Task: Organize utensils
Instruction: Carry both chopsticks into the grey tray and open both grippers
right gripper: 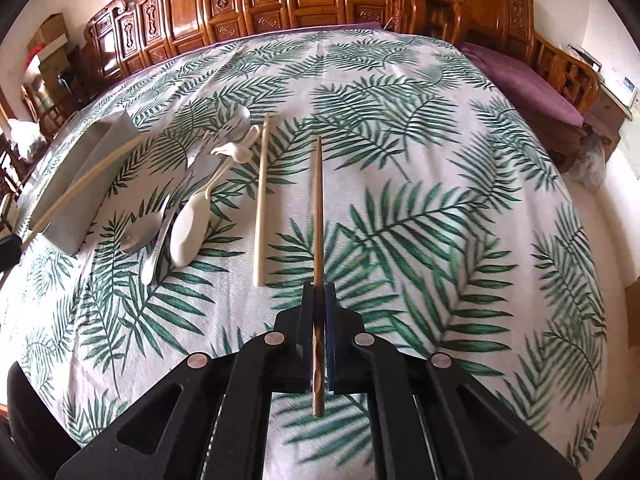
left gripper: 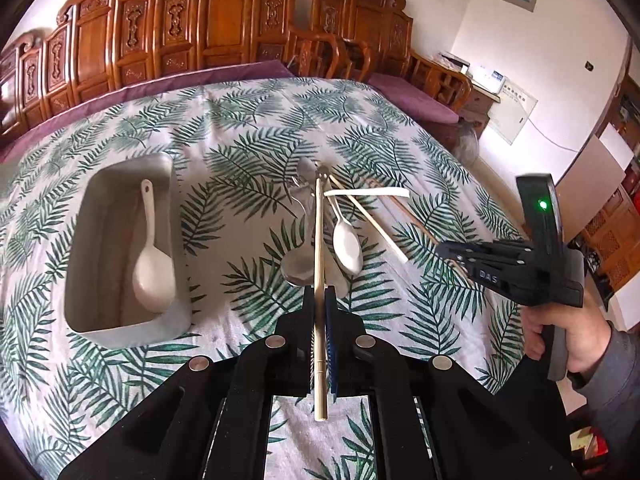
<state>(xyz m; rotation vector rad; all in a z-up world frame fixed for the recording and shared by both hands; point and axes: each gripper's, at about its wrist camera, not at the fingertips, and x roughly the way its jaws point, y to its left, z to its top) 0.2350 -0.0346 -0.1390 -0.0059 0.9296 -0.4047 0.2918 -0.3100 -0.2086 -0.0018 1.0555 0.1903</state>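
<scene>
Both grippers hold chopsticks pointing straight ahead: left gripper (left gripper: 319,294) jaws squeeze a pale chopstick (left gripper: 318,248), right gripper (right gripper: 319,290) jaws squeeze a dark chopstick (right gripper: 318,208). Left of the pale chopstick sits a gray tray (left gripper: 82,216) holding a white spoon (left gripper: 152,268). Past it, more spoons (left gripper: 347,246) and chopsticks lie crossed on the leafy desk (left gripper: 248,128).

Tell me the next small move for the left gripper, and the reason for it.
Probably swing the left gripper leftward over the grey bin and release there. It is shut on a pale chopstick, the bin already holds a white spoon, and more utensils lie on the cloth.
</scene>
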